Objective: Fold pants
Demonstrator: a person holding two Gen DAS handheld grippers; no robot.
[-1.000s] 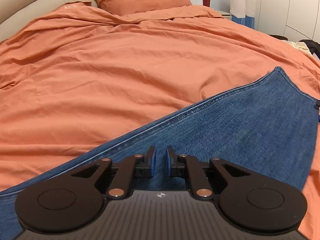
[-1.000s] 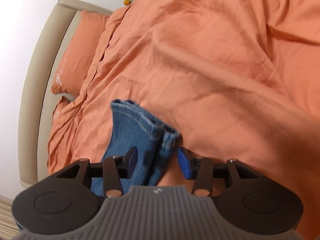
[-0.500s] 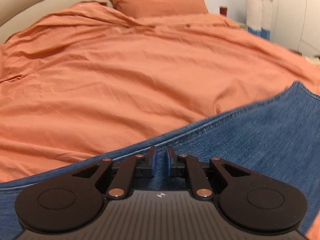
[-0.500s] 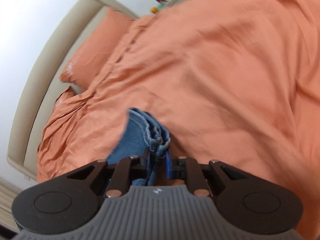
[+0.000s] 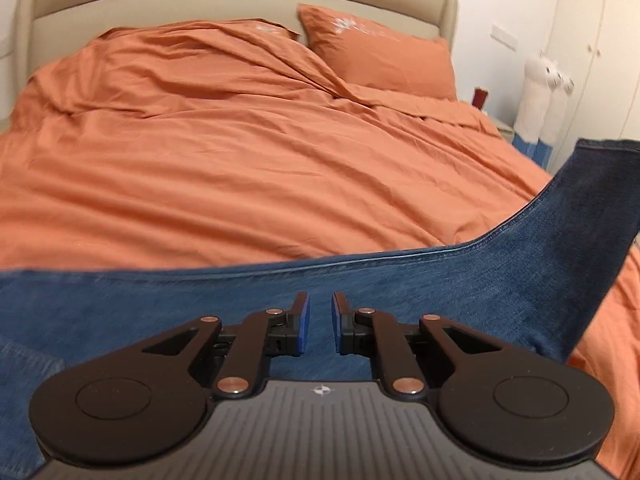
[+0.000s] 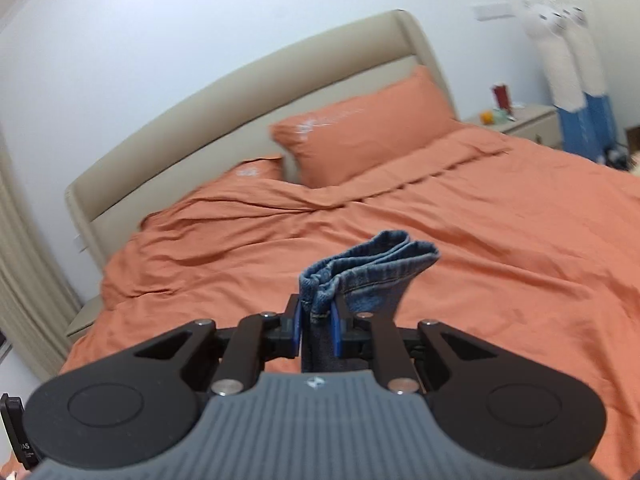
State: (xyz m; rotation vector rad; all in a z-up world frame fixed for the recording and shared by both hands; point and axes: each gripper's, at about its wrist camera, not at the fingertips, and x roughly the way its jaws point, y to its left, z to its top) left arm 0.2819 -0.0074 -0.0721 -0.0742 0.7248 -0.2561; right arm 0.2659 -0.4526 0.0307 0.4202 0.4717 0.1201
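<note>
Right gripper [image 6: 316,322] is pinched tight on the bunched hem end of the blue denim pants [image 6: 360,280], cuffs poking up between its blue pads, lifted clear above the orange duvet-covered bed [image 6: 500,248]. Over on the left, the left gripper [image 5: 320,324] sits low over the same blue denim pants [image 5: 440,280], pads close with a narrow gap between them; whether any cloth is caught in there I cannot tell. The denim runs long across the foot of the bed, left to right, then sweeps upward at the far right, away from the left gripper. That raised leg end is the right gripper's business, so my read is it carries the hem across toward the left side to make the fold
</note>
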